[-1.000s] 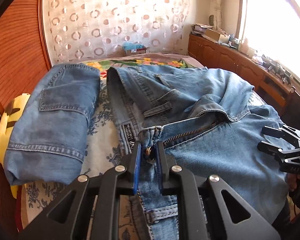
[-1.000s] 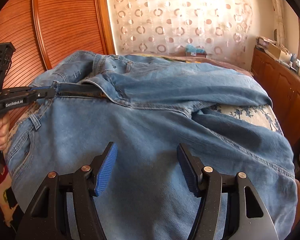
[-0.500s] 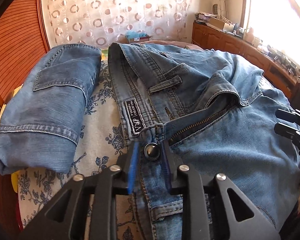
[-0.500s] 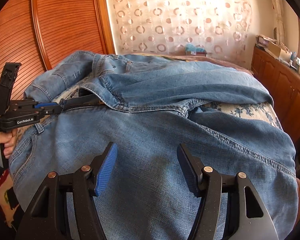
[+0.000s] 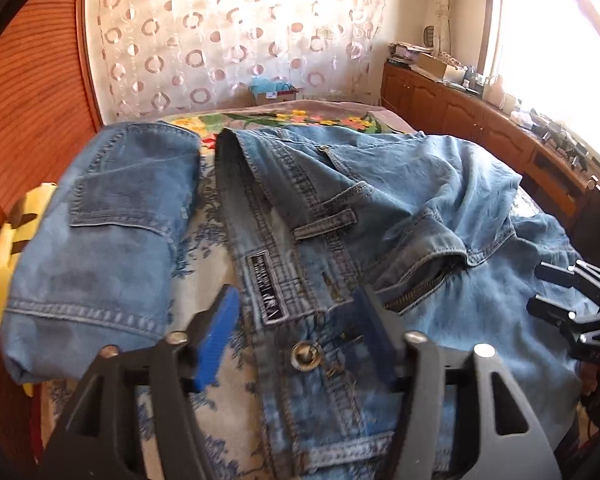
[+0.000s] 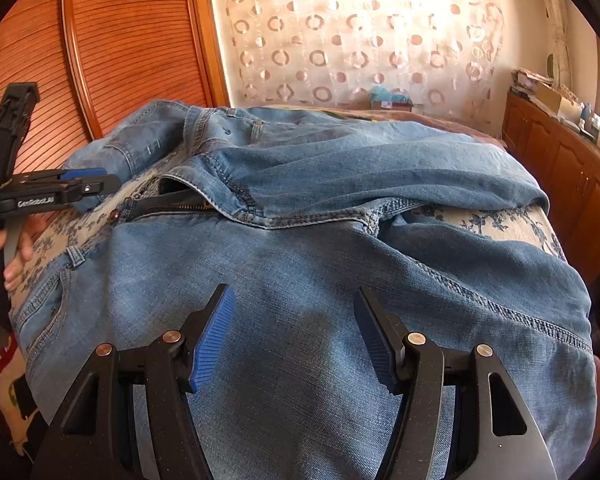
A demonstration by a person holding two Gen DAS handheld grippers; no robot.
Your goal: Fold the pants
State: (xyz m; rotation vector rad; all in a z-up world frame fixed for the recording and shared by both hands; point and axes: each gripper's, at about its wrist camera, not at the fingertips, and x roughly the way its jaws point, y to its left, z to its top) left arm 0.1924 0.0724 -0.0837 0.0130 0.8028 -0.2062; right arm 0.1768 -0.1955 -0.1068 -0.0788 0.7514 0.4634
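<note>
Light blue jeans (image 5: 380, 208) lie spread on the bed with the fly unzipped and the waistband toward me. My left gripper (image 5: 296, 320) is open and empty, its jaws wide apart just above the waistband's metal button (image 5: 303, 354). In the right wrist view the same jeans (image 6: 340, 264) cover the bed. My right gripper (image 6: 292, 328) is open and empty above the denim of a leg. The left gripper also shows there at the left edge (image 6: 96, 184), near the zipper. The right gripper shows at the right edge of the left wrist view (image 5: 556, 292).
A second pair of jeans, folded (image 5: 100, 232), lies to the left on the floral bedsheet (image 5: 204, 248). A yellow plush toy (image 5: 8, 248) sits at the bed's left edge. A wooden panel wall (image 6: 100, 40) is on the left, wooden cabinets (image 5: 480, 128) on the right.
My left gripper has let go of the waistband at the button and opened wide, drawing back slightly. The waistband now lies flat on the bed. My right gripper has stayed open in place.
</note>
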